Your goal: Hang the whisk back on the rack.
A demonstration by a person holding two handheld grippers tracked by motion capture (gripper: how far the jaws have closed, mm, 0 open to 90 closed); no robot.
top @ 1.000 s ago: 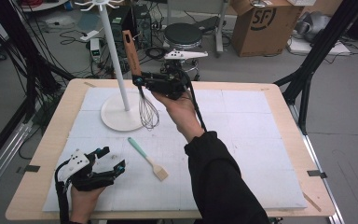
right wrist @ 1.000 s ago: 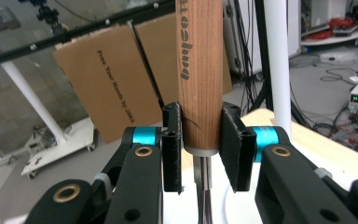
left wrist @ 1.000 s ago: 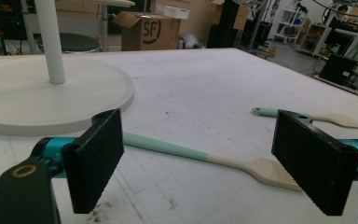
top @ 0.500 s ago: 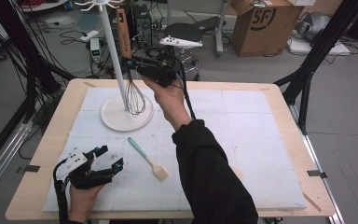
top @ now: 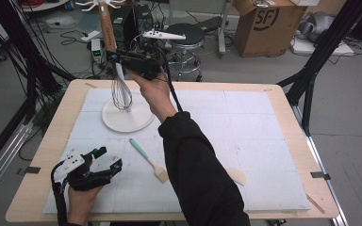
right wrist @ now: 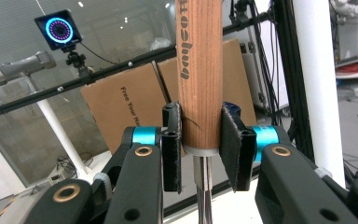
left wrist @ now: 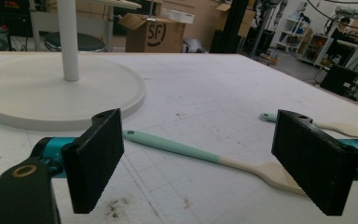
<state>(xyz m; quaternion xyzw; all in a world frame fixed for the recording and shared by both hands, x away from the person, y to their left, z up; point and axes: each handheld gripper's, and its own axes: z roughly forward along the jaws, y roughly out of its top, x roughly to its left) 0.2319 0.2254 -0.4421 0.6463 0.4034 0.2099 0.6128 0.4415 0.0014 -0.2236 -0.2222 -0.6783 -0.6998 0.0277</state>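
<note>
The right gripper [top: 118,59] is clamped on the wooden handle of a whisk [top: 121,89], held upright above the round white base of the stand [top: 127,117] near the desk's far left corner. The left gripper [top: 104,162] rests by the near left corner, jaws spread wide and holding nothing, with a mint-handled spatula [top: 147,159] lying just beyond it.

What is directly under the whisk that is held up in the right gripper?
Under the whisk, held by the right gripper, is the white round stand base. The wire loops cover part of the base and the pole's foot.
</note>
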